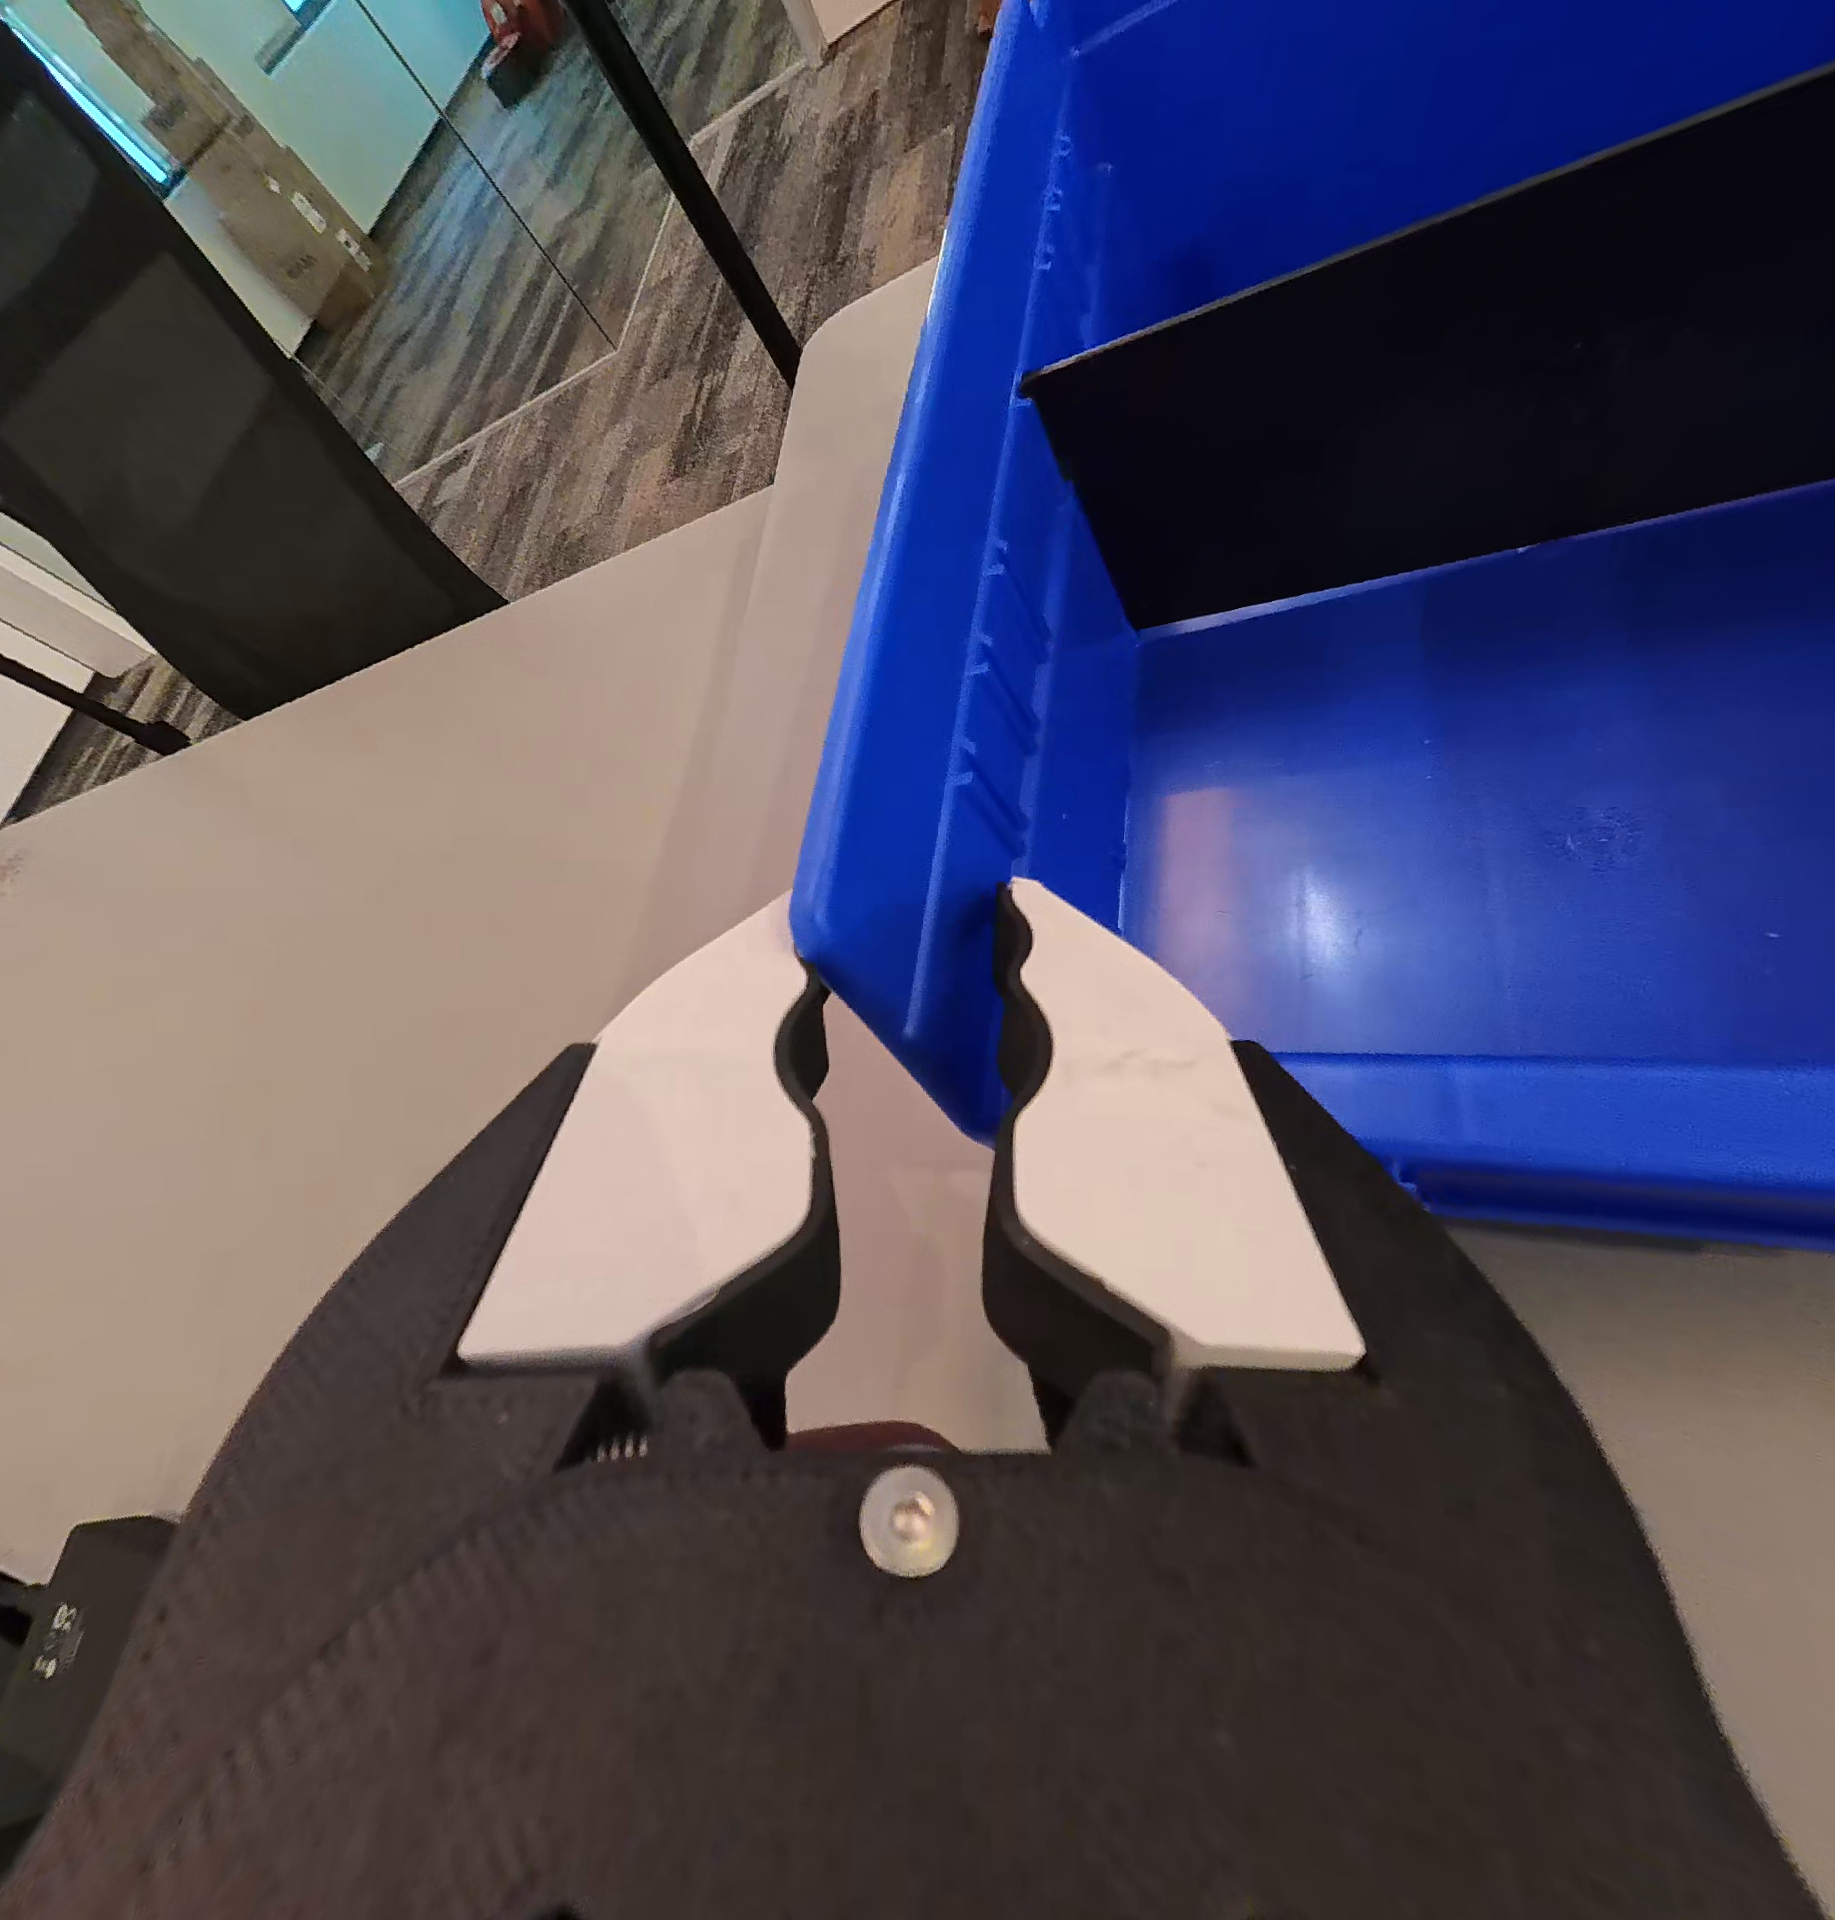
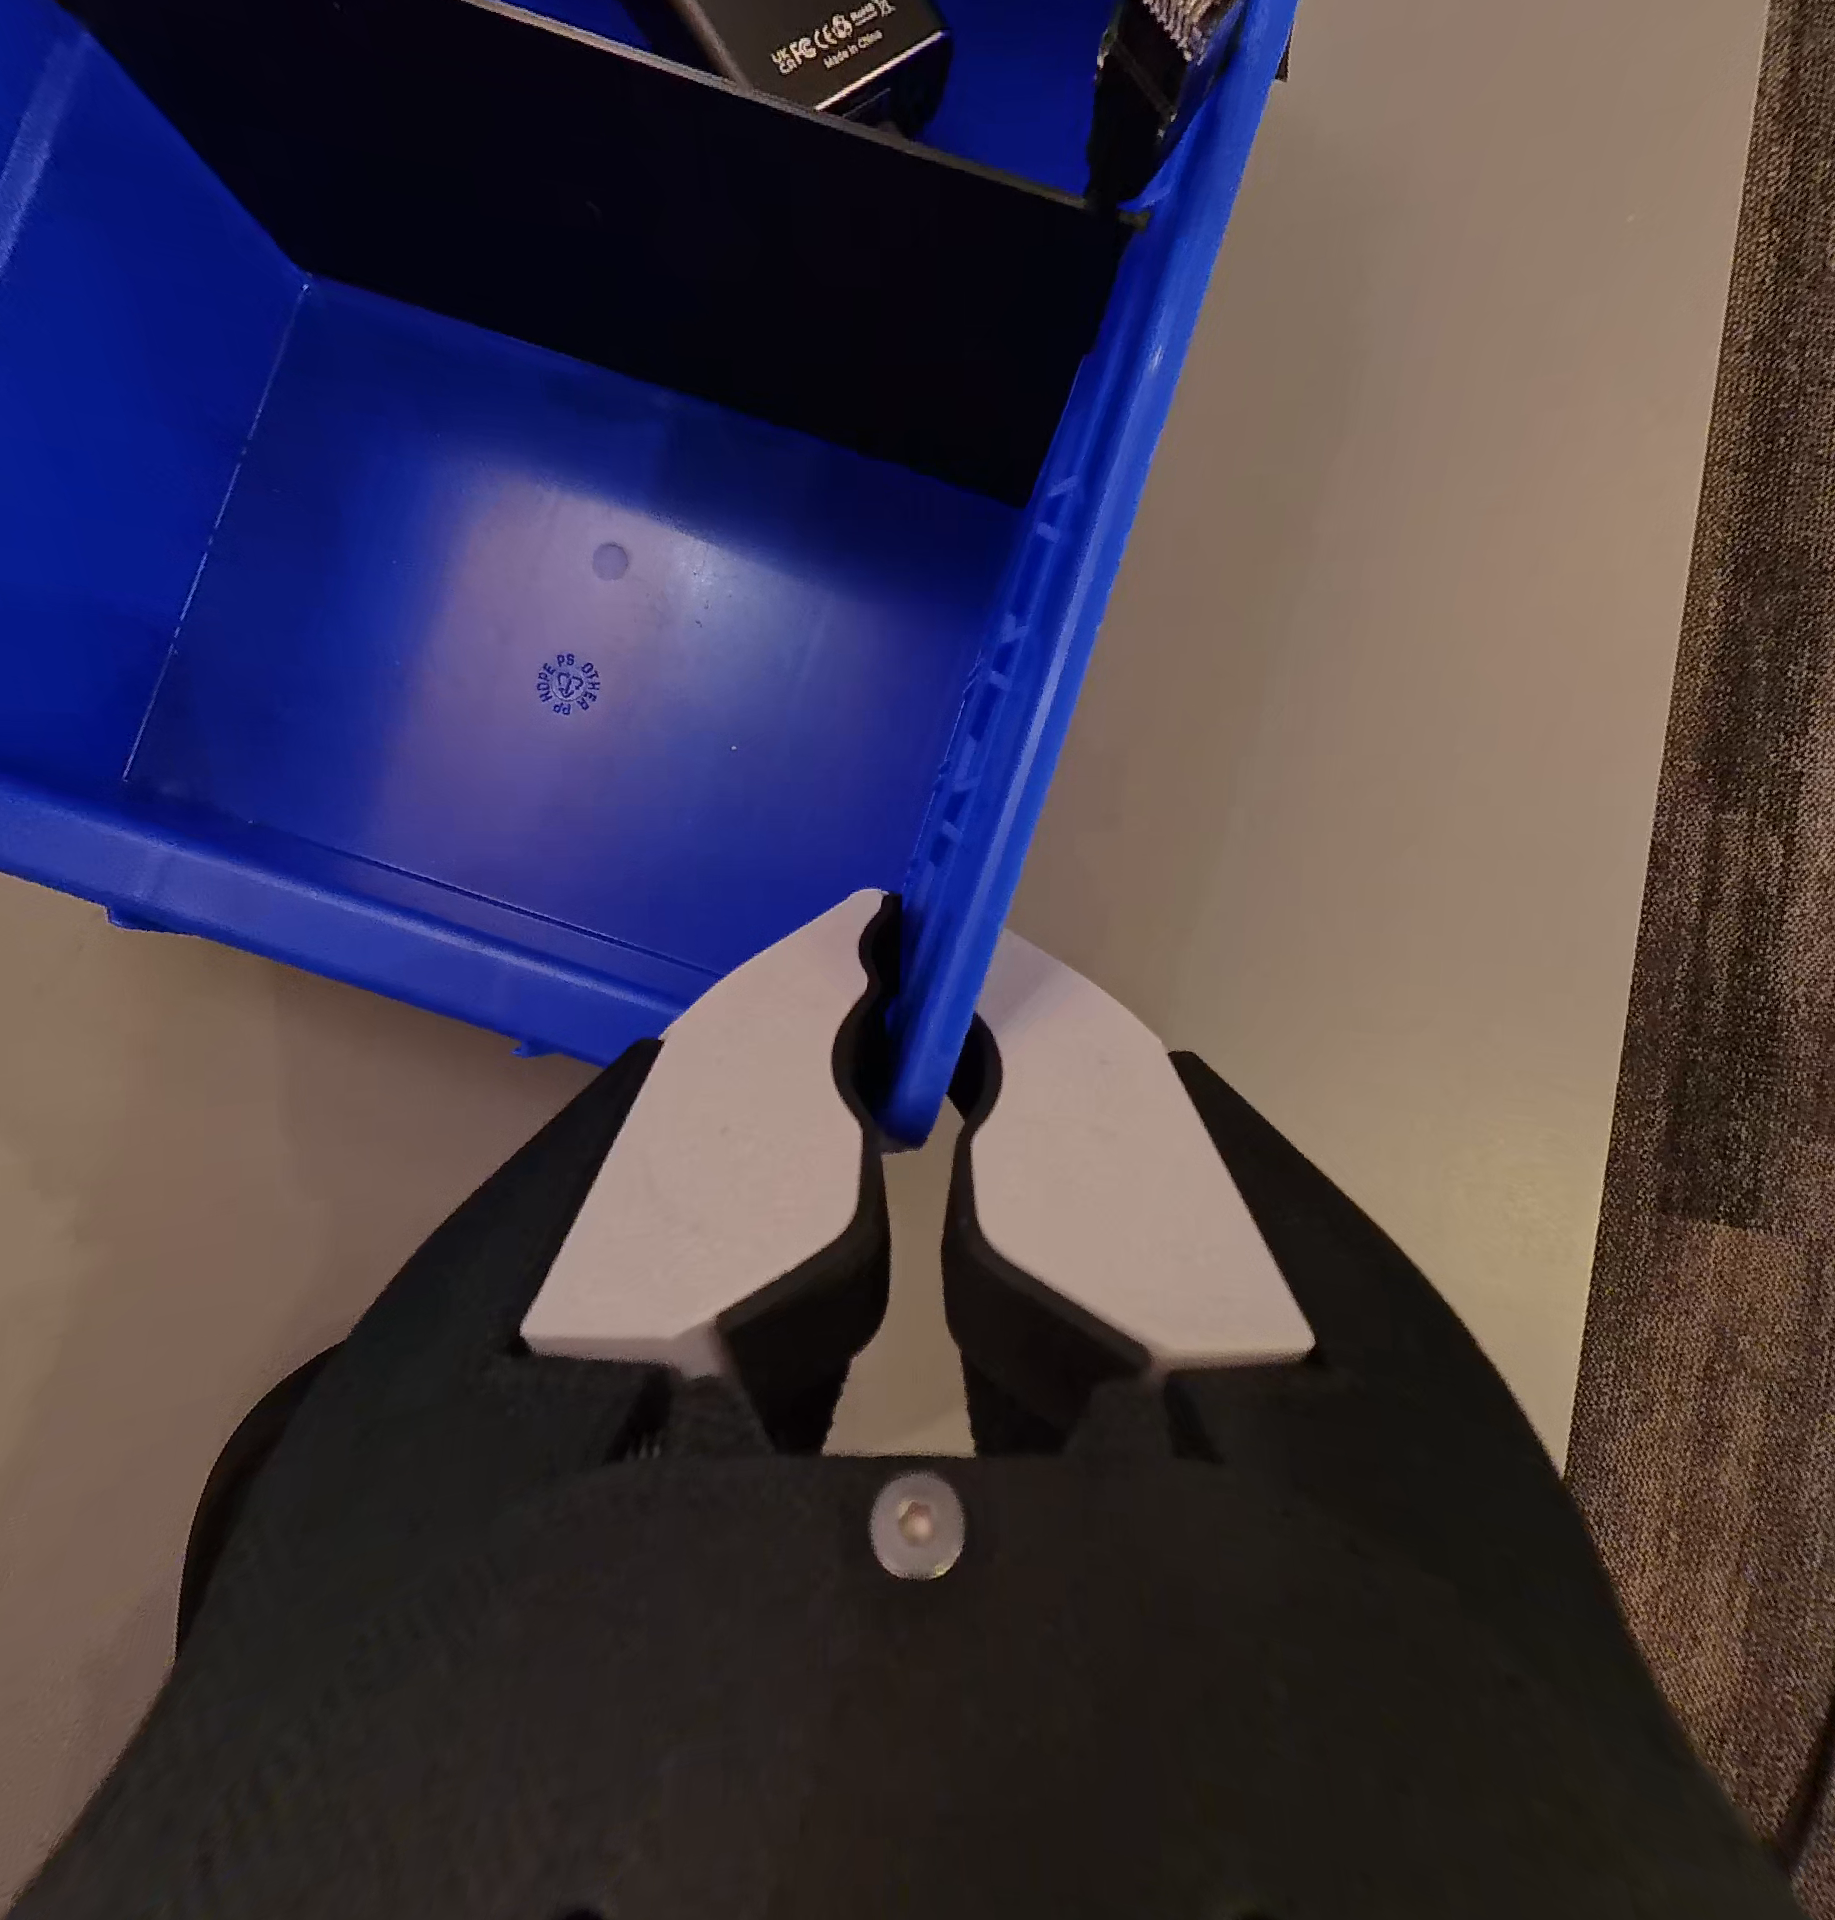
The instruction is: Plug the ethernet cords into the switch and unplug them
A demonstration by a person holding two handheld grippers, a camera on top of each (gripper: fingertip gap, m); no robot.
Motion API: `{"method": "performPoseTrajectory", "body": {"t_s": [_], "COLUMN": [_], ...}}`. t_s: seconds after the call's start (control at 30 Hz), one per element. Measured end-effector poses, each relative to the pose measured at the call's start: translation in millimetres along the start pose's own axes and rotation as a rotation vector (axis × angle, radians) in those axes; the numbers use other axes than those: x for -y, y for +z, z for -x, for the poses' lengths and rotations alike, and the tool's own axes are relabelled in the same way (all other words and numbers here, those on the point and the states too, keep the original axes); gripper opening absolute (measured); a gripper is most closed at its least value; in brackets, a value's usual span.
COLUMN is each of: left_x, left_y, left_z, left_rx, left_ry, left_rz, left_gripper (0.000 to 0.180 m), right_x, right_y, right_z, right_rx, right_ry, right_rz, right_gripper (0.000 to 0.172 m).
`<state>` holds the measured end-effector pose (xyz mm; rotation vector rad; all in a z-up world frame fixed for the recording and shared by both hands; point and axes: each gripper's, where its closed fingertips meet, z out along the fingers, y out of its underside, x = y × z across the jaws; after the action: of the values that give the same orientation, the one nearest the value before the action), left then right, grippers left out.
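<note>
Both grippers have the blue bin (image 2: 601,644) by its side walls on the worktop (image 1: 373,987): the right gripper (image 2: 918,1023) with fingers clamped tight on one wall, the left gripper (image 1: 908,1023) with fingers closed on the opposite rim. The switch (image 2: 840,52) lies in the far compartment; I see no cords. This looks like preparatory positioning of the bin; next comes letting go and reaching for the switch

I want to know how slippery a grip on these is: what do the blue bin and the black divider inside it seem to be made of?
The blue bin looks like moulded plastic, smooth and semi-glossy: its floor shows soft reflections, a moulded-in round mark and ribs along the rim. The black divider looks like a thin flat sheet, probably plastic, duller than the bin; too dark to be sure.
</note>
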<state>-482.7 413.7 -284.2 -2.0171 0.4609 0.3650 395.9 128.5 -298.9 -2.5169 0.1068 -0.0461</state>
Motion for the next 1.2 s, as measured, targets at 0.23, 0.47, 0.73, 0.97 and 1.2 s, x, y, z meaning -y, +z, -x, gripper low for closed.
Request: {"method": "performPoseTrajectory", "body": {"t_s": [0.23,0.47,0.73,0.97,1.2], "left_x": [1.0,13.9,26.0,22.9,21.7], "left_y": [0.1,-13.4,-35.1,-54.9,-73.8], "left_z": [-3.8,-1.5,20.4,32.2,44.6], "left_rx": [-0.13,-0.247,-0.239,-0.232,-0.24], "left_ry": [-0.109,-0.147,-0.164,-0.167,-0.174], "left_rz": [0.016,-0.023,-0.07,-0.088,-0.103], "left_gripper": [0.017,0.006,0.002,0.001,0.002], "right_x": [-1.5,-4.6,-14.2,-29.0,-52.9], "right_y": [-1.2,-10.9,-36.6,-57.5,-77.6], "right_z": [7.2,24.1,47.1,80.7,112.8], "right_rx": [0.001,0.009,0.048,0.105,0.154], "right_ry": [-0.008,-0.005,-0.04,-0.093,-0.135], "right_rz": [0.03,0.079,0.153,0.195,0.218], "right_gripper": [0.006,0.006,0.006,0.006,0.006]}}
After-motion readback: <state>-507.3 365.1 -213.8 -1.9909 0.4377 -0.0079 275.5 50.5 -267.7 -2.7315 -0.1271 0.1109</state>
